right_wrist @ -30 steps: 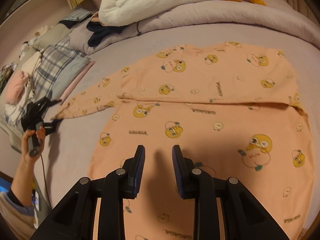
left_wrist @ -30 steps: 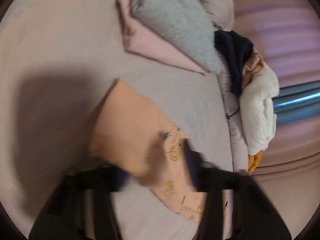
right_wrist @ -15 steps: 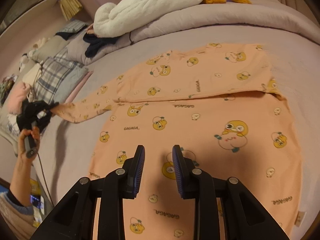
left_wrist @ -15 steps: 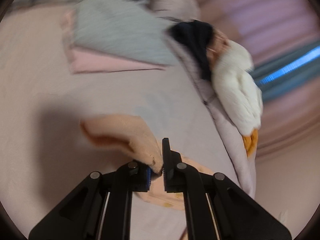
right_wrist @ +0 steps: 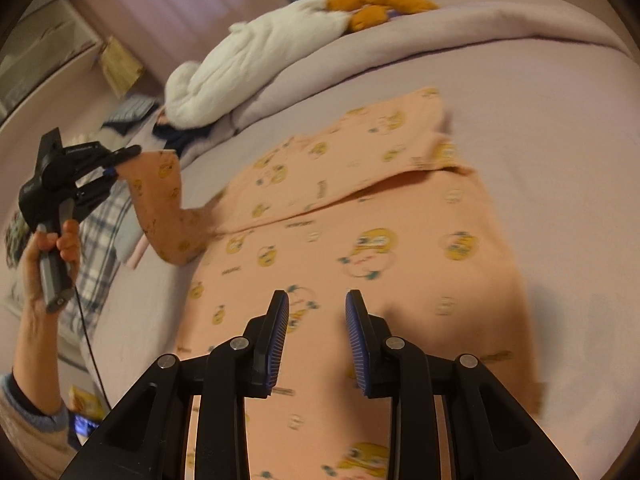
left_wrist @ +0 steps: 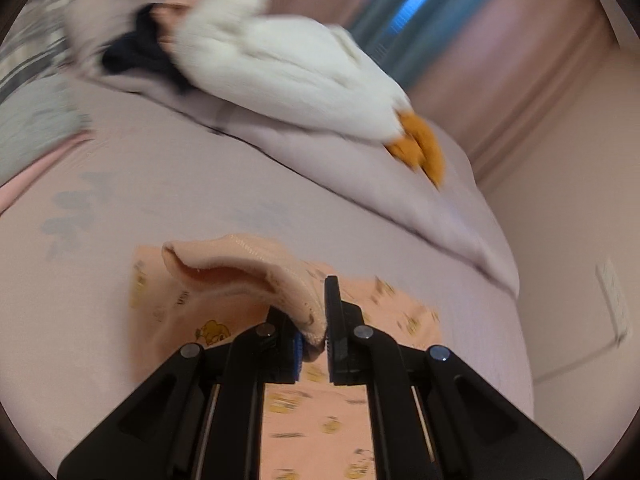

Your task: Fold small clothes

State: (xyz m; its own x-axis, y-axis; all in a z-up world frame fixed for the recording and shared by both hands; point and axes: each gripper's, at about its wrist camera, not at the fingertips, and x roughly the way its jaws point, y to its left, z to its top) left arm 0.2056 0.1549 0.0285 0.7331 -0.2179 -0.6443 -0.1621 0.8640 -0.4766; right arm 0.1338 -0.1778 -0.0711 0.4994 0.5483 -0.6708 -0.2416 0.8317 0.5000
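The peach cotton top printed with yellow cartoon faces lies spread flat on the pale lilac bed sheet, one sleeve already folded across its upper body, while the other sleeve is lifted clear of the bed. The left tool is clamped on that sleeve's cuff, and the cloth arches up from its pads; seen from the right wrist camera, the same tool hangs in the air to the left of the garment with the sleeve drooping from it. The right tool hovers low over the hem half of the top, its jaws set narrowly apart with nothing between them. The step in hand looks to be carrying this second sleeve inward across the chest. To do it well, I would keep the pinch firm on the cuff and sweep it in an arc over the body, so that the fold line falls along the side seam rather than dragging the shoulder out of place. The right tool could press lightly on the body to hold it from sliding on the smooth sheet. Lay the cuff down flat and parallel to the folded sleeve, then release only once it rests. The white plush goose with orange feet, on the rolled duvet beyond, is well apart from the work.
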